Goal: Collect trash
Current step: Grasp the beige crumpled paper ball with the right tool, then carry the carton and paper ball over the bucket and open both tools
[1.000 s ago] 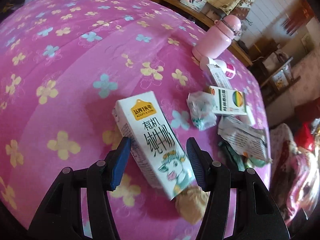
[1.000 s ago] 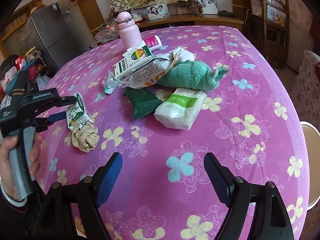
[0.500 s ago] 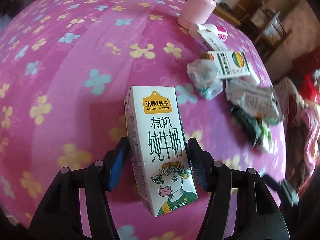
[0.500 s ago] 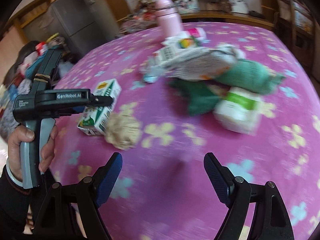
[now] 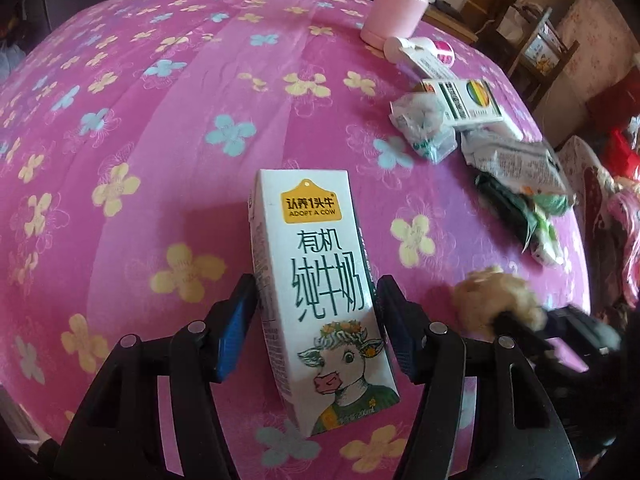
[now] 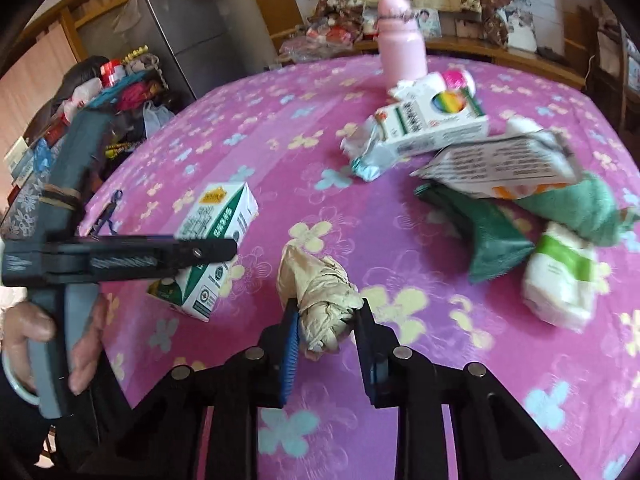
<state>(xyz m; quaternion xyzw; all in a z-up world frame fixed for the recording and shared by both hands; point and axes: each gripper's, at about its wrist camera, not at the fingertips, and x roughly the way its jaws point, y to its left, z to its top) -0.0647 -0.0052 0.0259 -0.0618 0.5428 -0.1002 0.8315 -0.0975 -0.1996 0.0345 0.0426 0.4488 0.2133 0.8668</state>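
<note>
- Currently, item one: milk carton (image 5: pixel 320 284), held between the fingers of my left gripper (image 5: pixel 316 320). Both pads press its narrow sides, and it seems lifted clear of the counter (image 5: pixel 160 128), tilted.
- Its long axis runs away from me along the fingers, the top end pointing out toward the middle of the counter, the cow end nearest my wrist.
- Item two: crumpled paper ball (image 6: pixel 320 300), tan, lying on the counter just beside the carton. My right gripper (image 6: pixel 326 320) has just been closing, and its fingers now pinch the near end of the ball.
- The ball's long axis also points away from me, between the fingers.
- Handling note, my judgement: the paper is soft and will squash, so I should keep the squeeze firm and lift straight up. The carton is stiff but slick, so I should hold it level to stop it sliding.
- Remaining stock, well apart at the far side: wrappers (image 6: pixel 504 164), a small box (image 6: pixel 436 124), a green cloth (image 6: pixel 580 204) and a pink bottle (image 6: pixel 400 44).
</note>
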